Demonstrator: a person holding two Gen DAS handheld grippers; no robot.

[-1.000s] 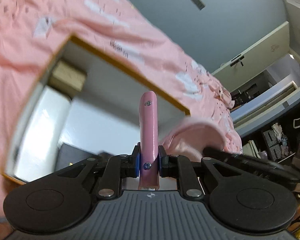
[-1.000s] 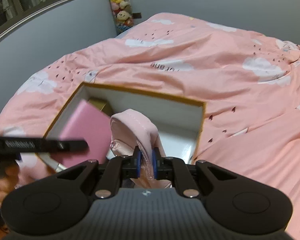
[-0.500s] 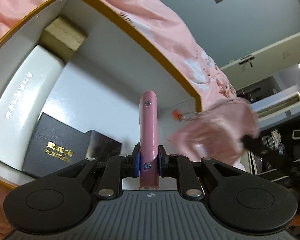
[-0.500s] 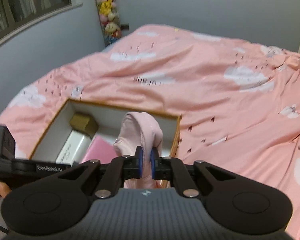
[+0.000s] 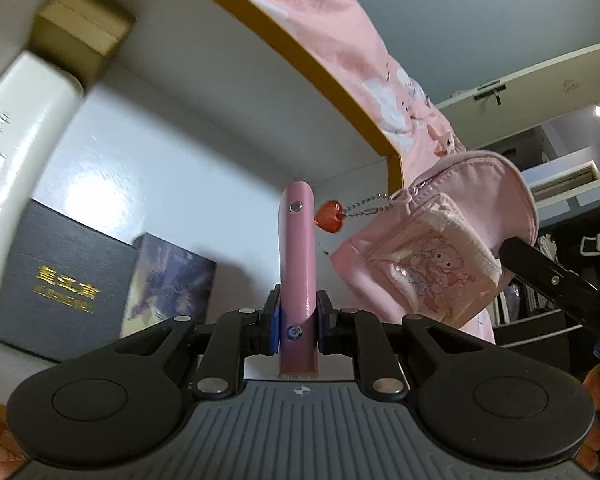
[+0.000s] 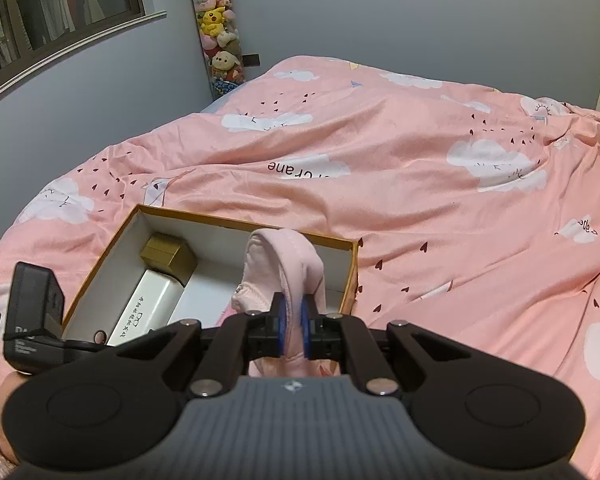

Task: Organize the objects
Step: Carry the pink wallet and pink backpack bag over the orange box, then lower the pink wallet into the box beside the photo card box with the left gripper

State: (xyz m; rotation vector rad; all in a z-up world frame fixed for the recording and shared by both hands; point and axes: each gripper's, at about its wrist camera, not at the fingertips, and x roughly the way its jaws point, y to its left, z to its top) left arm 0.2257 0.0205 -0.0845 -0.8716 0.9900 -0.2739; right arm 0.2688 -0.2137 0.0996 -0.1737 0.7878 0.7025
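Note:
An open white box with a gold rim (image 5: 316, 68) (image 6: 236, 222) lies on the pink bed. My left gripper (image 5: 298, 326) is shut on a flat pink case (image 5: 297, 256), held edge-up low over the box's white floor. My right gripper (image 6: 295, 334) is shut on a small pink pouch (image 6: 288, 264) (image 5: 440, 256), which hangs over the box's right end. A red heart charm (image 5: 331, 216) dangles from the pouch's zipper on a chain. Inside the box sit a gold cube (image 5: 80, 34) (image 6: 168, 254), a long white case (image 5: 20, 128) (image 6: 148, 308), a black box with gold lettering (image 5: 64, 284) and a purple printed box (image 5: 168, 280).
The pink cloud-print duvet (image 6: 420, 184) spreads all around the box. A column of plush toys (image 6: 218, 28) stands at the far grey wall. The left gripper's black body (image 6: 32, 312) and a hand show at the lower left of the right wrist view.
The left gripper has come down with the pink case, from above the box to low inside it. The right gripper drew back and up a little with the pouch, then held still.

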